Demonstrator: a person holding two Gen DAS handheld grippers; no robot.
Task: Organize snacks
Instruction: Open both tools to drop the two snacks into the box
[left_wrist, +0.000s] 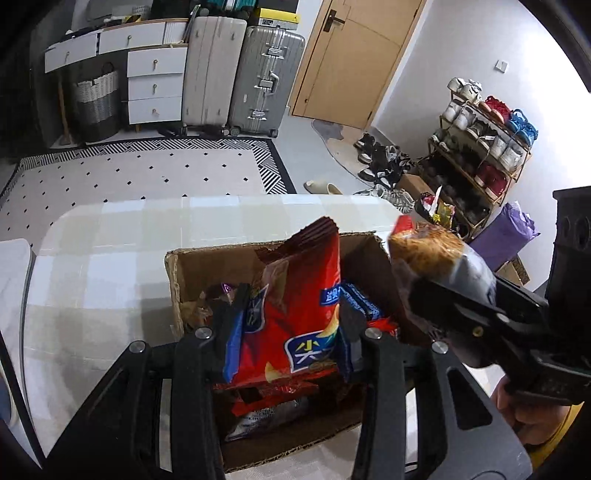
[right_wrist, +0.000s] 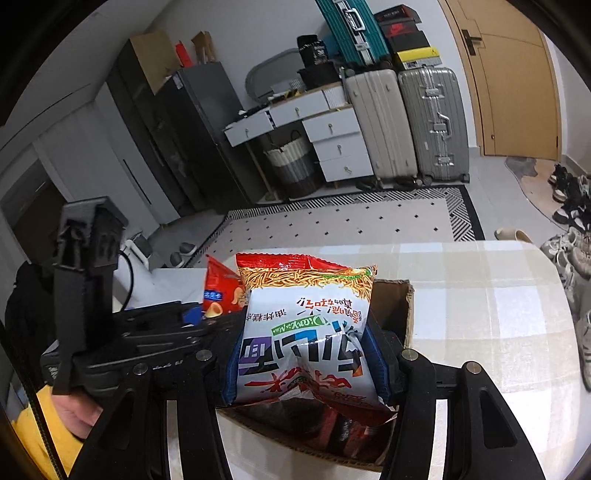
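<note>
An open cardboard box (left_wrist: 177, 280) stands on the checked table and holds several snack packets. My left gripper (left_wrist: 291, 325) is shut on a red chip bag (left_wrist: 295, 295) and holds it upright over the box. My right gripper (right_wrist: 306, 354) is shut on a white noodle-snack bag (right_wrist: 303, 332) with a red and orange top, also over the box (right_wrist: 408, 306). In the left wrist view the right gripper (left_wrist: 424, 295) comes in from the right with that bag (left_wrist: 424, 251). The red chip bag (right_wrist: 221, 291) shows at the left of the right wrist view.
The table (left_wrist: 92, 258) has a pale checked cloth. Beyond it lie a patterned rug (left_wrist: 147, 173), suitcases (left_wrist: 266, 81), a drawer unit (left_wrist: 155, 81) and a shoe rack (left_wrist: 480, 155). A purple bag (left_wrist: 506, 232) sits at the right.
</note>
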